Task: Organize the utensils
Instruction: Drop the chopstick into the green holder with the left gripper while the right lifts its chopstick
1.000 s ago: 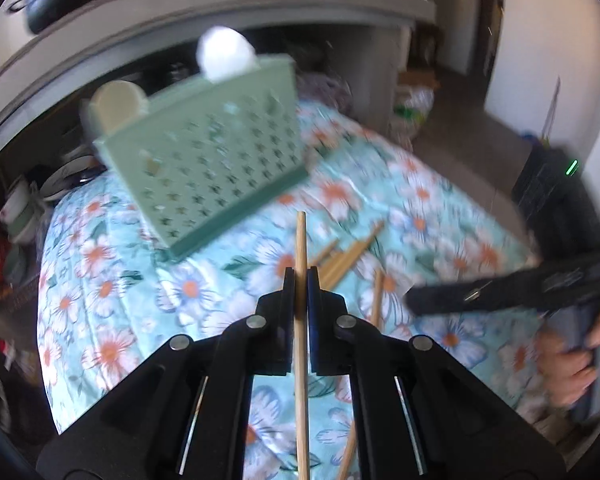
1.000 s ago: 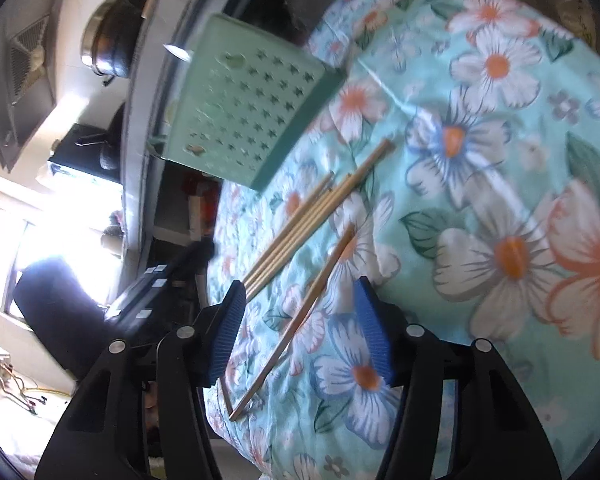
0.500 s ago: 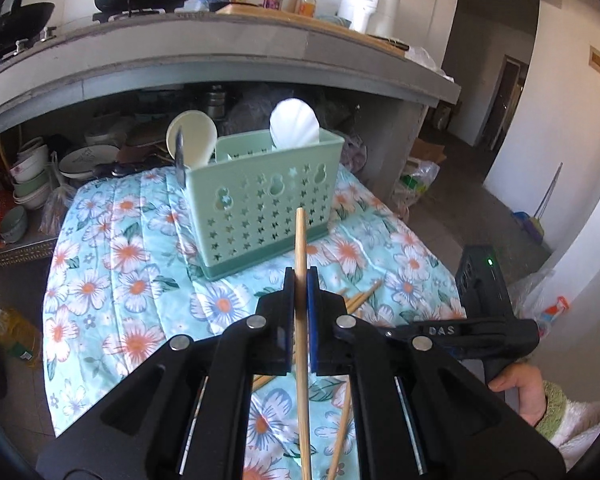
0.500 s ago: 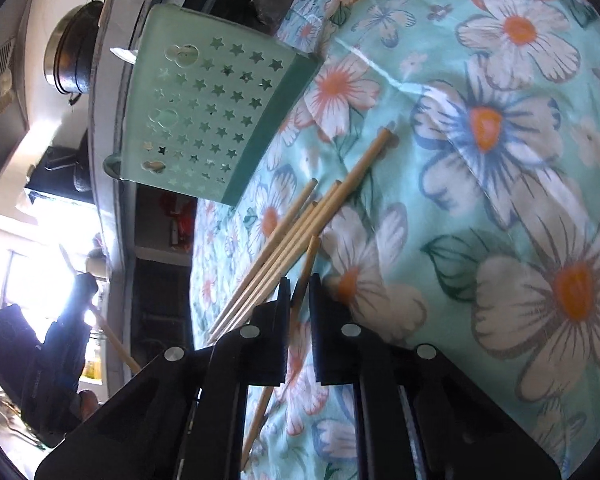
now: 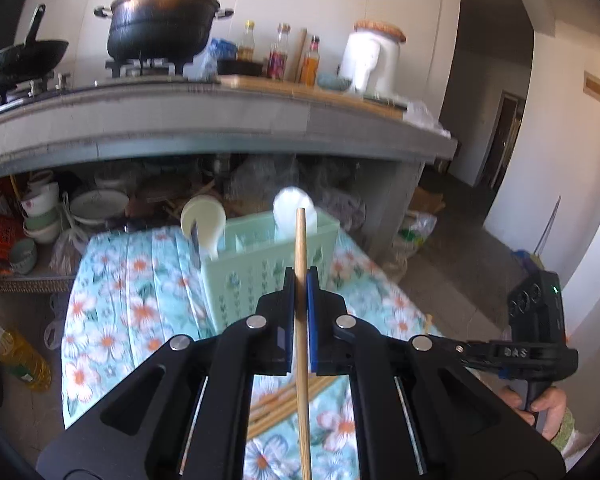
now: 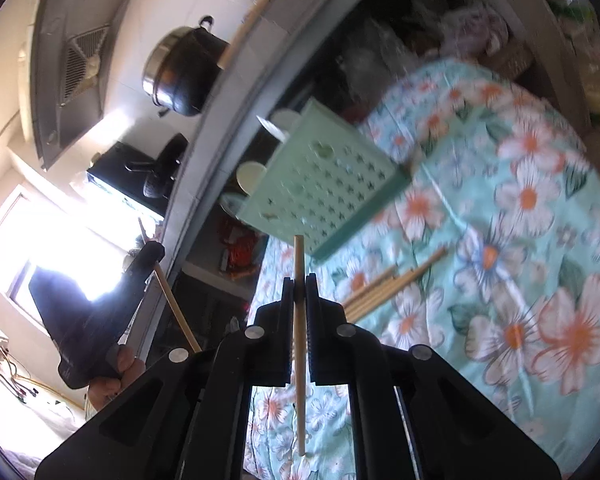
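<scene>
Left wrist view: left gripper (image 5: 299, 280) clamped on one pale wooden chopstick (image 5: 301, 300), held near its middle, blunt tip up over the green basket (image 5: 256, 268). Right wrist view: right gripper (image 6: 299, 284) likewise pinched shut on a second chopstick (image 6: 299, 344), lifted clear of the cloth, round and plain, tip up, lower end hanging below the jaws. Remaining chopsticks (image 6: 388, 286) left in a loose bundle on the flowered tablecloth (image 6: 520, 240), near the basket's base, apart from both grippers.

Basket mint green, plastic, star-punched walls, divided inside, standing upright on the cloth. Two pale spoons (image 5: 204, 224) upright in it, bowls above the rim; a dark blade-like handle beside the left one.

Cloth turquoise with white and orange flowers, draped over a small table. Behind: grey concrete counter (image 5: 220, 120), black pot (image 5: 160, 28) with steel lid on a burner, wok, sauce bottles, white jar (image 5: 370, 60). Bowls and plates stacked under the counter. Doorway at right.
</scene>
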A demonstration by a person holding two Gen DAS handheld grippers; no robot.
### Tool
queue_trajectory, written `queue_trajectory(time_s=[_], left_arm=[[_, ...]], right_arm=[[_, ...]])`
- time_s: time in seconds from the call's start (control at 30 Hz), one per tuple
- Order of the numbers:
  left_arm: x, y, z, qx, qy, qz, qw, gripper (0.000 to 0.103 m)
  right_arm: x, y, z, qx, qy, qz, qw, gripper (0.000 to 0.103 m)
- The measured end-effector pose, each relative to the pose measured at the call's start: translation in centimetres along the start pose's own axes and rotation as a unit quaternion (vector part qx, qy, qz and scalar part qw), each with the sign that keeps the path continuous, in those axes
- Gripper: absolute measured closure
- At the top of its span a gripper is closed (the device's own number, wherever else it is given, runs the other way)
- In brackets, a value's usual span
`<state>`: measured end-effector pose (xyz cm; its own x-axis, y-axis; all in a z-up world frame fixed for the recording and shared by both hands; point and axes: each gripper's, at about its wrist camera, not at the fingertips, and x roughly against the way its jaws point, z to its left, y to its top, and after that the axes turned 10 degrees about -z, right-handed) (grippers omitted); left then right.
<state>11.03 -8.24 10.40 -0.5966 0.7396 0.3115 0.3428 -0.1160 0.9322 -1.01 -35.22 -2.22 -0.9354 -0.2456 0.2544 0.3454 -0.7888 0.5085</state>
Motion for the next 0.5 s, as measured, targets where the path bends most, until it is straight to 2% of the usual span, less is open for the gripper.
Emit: queue_trajectory(time_s=[0.13, 0.23, 0.37, 0.5], left_arm=[[-0.1, 2.7, -0.3, 0.004, -0.006, -0.037, 0.9993, 0.099], [0.1, 5.9, -0.7, 0.003, -0.007, -0.086, 0.9963, 0.099], [0.1, 10.3, -1.0, 0.011, -0.01, -0.165, 0.9863, 0.099], [-1.8, 13.2, -1.1, 0.022, 0.004, -0.22, 0.9752, 0.099]], right_arm=[[1.3, 1.6, 0.4, 0.008, 0.013, -0.017, 1.0, 0.097], [1.9, 2.5, 0.3, 0.009, 0.023, -0.023, 0.999, 0.097], [2.0, 3.4, 0.4, 0.008, 0.035, -0.03, 0.999, 0.097], [2.0, 4.0, 0.2, 0.001, 0.048, -0.033, 0.998, 0.097]])
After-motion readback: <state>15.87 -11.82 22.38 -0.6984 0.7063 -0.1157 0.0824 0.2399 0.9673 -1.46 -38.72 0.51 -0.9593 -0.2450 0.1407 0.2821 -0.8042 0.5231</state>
